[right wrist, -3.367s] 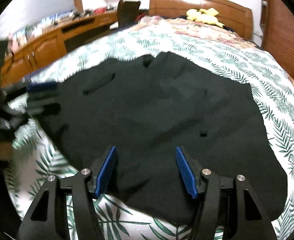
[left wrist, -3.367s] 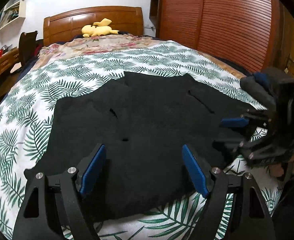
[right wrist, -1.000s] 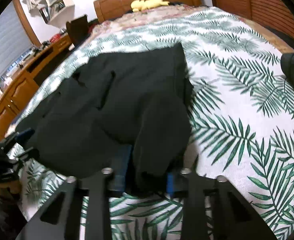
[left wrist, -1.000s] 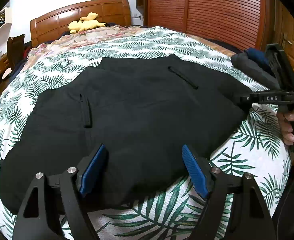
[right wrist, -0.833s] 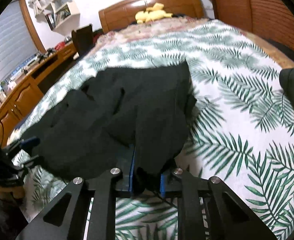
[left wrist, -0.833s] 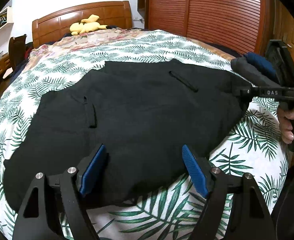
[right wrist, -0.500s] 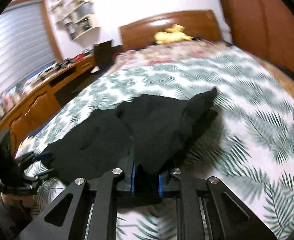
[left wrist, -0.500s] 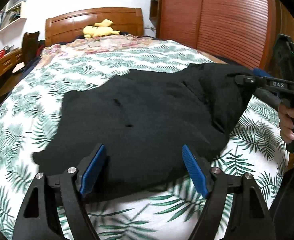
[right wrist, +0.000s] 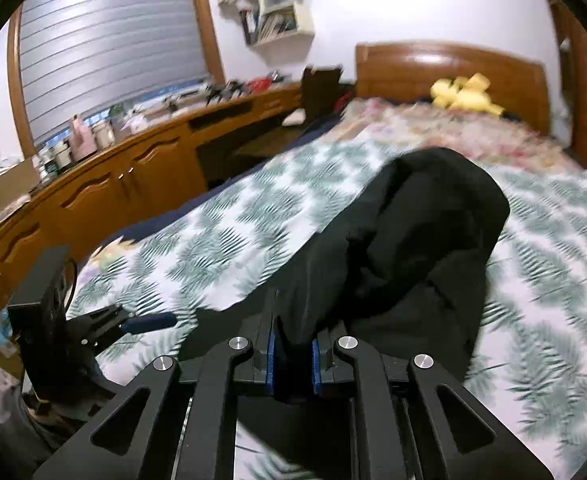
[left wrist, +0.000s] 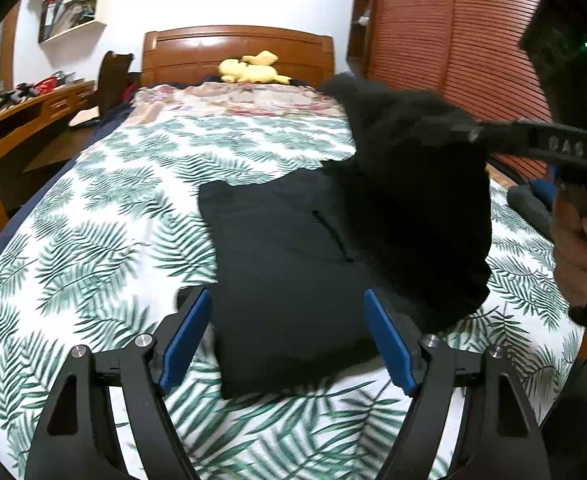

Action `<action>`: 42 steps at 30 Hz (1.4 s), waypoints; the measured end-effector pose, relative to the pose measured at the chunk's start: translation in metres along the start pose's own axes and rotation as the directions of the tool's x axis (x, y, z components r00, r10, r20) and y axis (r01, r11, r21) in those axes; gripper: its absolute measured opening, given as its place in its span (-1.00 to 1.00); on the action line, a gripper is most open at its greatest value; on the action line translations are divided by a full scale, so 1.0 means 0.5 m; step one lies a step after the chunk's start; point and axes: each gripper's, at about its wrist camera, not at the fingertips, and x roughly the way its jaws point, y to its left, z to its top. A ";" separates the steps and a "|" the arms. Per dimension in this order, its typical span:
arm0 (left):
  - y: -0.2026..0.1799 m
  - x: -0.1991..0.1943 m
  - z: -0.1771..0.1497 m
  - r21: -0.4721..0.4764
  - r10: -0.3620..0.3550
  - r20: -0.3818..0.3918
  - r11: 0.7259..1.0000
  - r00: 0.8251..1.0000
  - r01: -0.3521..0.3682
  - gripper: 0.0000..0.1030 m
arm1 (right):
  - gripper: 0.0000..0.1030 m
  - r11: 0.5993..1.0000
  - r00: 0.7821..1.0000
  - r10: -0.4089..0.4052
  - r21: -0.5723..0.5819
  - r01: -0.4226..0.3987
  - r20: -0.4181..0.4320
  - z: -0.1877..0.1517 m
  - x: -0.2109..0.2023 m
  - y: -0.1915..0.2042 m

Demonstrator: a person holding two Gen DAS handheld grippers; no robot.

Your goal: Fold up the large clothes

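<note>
A large black garment [left wrist: 285,264] lies on the leaf-print bed [left wrist: 93,248]. My right gripper [right wrist: 292,354] is shut on the garment's right edge [right wrist: 413,232] and holds that side raised above the bed, draped leftward. In the left wrist view the raised fold [left wrist: 421,200] hangs from the right gripper [left wrist: 473,134]. My left gripper [left wrist: 287,340] is open and empty, with its fingers either side of the garment's near edge. It also shows in the right wrist view [right wrist: 149,322] at the lower left.
A yellow plush toy [left wrist: 253,72] lies by the wooden headboard [left wrist: 237,52]. A wooden desk with clutter [right wrist: 133,152] runs along the bed's left side. A slatted wooden wardrobe [left wrist: 453,52] stands on the right. A dark blue-and-grey bundle [left wrist: 533,200] lies at the bed's right edge.
My right gripper shut on the garment's right edge, lifted it and carried it leftward over the rest. The garment slid across the bed. My left gripper stayed open.
</note>
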 end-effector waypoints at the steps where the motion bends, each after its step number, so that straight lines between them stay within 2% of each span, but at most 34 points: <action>1: 0.006 -0.004 -0.002 -0.005 0.007 0.002 1.000 1.000 -0.007 0.53 | -0.70 1.000 1.000 -0.004 -0.004 0.004 -0.013 0.000 0.020 -0.003; 3: 0.018 -0.009 -0.004 -0.017 0.018 0.005 1.000 1.000 -0.018 0.53 | -0.63 1.000 0.999 0.004 0.005 -0.003 -0.043 -0.005 0.047 -0.006; 6: 0.031 -0.015 -0.006 -0.031 0.031 0.006 0.999 1.000 -0.031 0.53 | -0.40 0.999 0.997 0.045 0.014 -0.044 -0.063 0.000 0.062 -0.007; 7: 0.034 -0.015 -0.005 -0.037 0.033 0.007 0.999 0.999 -0.032 0.53 | -0.15 0.999 0.998 0.039 -0.002 -0.039 -0.057 0.004 0.055 -0.002; 8: 0.035 -0.014 -0.004 -0.042 0.034 0.008 0.999 0.999 -0.034 0.53 | -0.02 0.999 0.999 0.030 -0.026 -0.031 -0.043 0.006 0.044 0.003; 9: 0.036 -0.015 -0.002 -0.044 0.033 0.009 0.998 0.999 -0.033 0.53 | -0.01 0.999 0.999 0.026 -0.043 -0.027 -0.032 0.012 0.032 0.005; 12: 0.031 -0.017 0.006 -0.045 0.025 0.021 0.999 0.999 -0.024 0.53 | -0.01 0.997 1.000 -0.007 -0.078 0.006 -0.011 0.015 -0.013 0.008; 16: 0.013 -0.017 0.015 -0.040 0.008 0.035 0.999 0.999 -0.006 0.53 | -0.01 0.986 0.991 -0.135 -0.100 0.132 -0.022 -0.008 -0.030 -0.033; 19: 0.002 -0.016 0.021 -0.034 -0.002 0.040 0.999 0.999 0.004 0.53 | -0.24 0.977 0.975 -0.209 -0.061 0.205 -0.070 -0.039 -0.023 -0.088; 21: -0.003 -0.017 0.025 -0.033 -0.006 0.042 0.999 0.999 0.008 0.53 | -0.31 0.972 0.966 -0.234 -0.042 0.231 -0.113 -0.062 -0.007 -0.113; 26: -0.003 -0.017 0.029 -0.044 -0.021 0.049 0.999 0.999 0.024 0.53 | -0.32 0.983 0.960 -0.179 0.003 0.184 -0.216 -0.124 0.065 -0.120; 30: -0.003 -0.009 0.028 -0.055 -0.037 0.050 0.998 0.998 0.040 0.53 | -0.32 0.983 0.962 -0.171 0.026 0.181 -0.212 -0.137 0.079 -0.122; 37: -0.004 0.025 0.023 -0.081 -0.060 0.038 0.995 0.997 0.063 0.53 | -0.32 0.983 0.971 -0.181 0.007 0.184 -0.158 -0.177 0.053 -0.118; 40: -0.019 0.029 0.024 -0.068 -0.068 0.038 0.995 0.997 0.071 0.29 | -0.32 0.984 0.975 -0.172 0.013 0.175 -0.142 -0.194 0.048 -0.124; 42: -0.031 0.033 0.027 -0.067 -0.098 0.035 0.993 0.995 0.101 0.16 | -0.32 0.986 0.976 -0.168 0.001 0.170 -0.139 -0.196 0.049 -0.124</action>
